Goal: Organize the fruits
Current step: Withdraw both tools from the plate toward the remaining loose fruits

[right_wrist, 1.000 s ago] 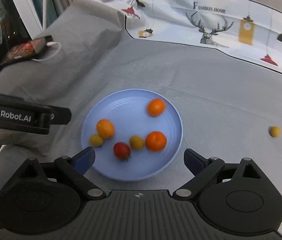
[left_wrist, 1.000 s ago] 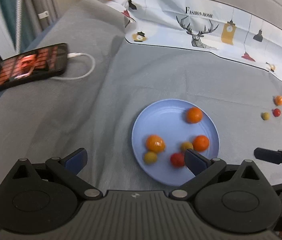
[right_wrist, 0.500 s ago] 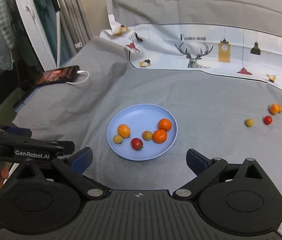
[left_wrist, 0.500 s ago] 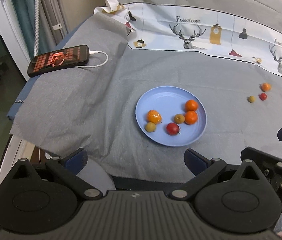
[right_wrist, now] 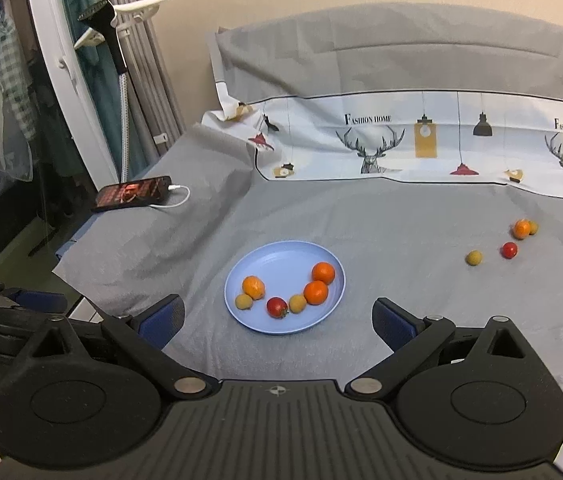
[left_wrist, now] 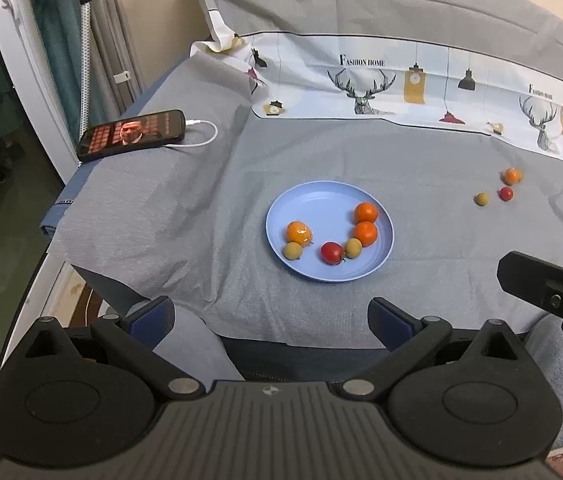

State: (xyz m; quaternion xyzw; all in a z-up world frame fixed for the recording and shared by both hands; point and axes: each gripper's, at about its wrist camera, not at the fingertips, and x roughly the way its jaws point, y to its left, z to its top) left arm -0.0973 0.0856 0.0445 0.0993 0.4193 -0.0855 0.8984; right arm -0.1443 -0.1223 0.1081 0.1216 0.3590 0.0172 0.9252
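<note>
On the bed's grey sheet (right_wrist: pixel 401 216), the blue plate (right_wrist: pixel 277 258) sits straight ahead of both grippers, and the loose fruit lies well off to the right of it. We judge the next pick turns on that: the stray cluster is up and right of our right gripper (right_wrist: pixel 277 314), and the right hand is the nearer one; the left gripper (left_wrist: pixel 269 318) faces the plate instead. The fruits are round, so no long axis matters.

Count on plate: three orange fruits, e.g. (right_wrist: pixel 315 292), two yellow-green ones (right_wrist: pixel 243 302), one red (right_wrist: pixel 276 307). Six total.

Count loose: one orange (right_wrist: pixel 521 229) with a small yellow one touching behind it (right_wrist: pixel 534 227) (seen only in the right view), one red (right_wrist: pixel 509 250), one yellow-green (right_wrist: pixel 474 258). Four left to move.

Both sets of jaws are spread wide and hold nothing. Phone (left_wrist: pixel 131 135) far left, charging, irrelevant.
</note>
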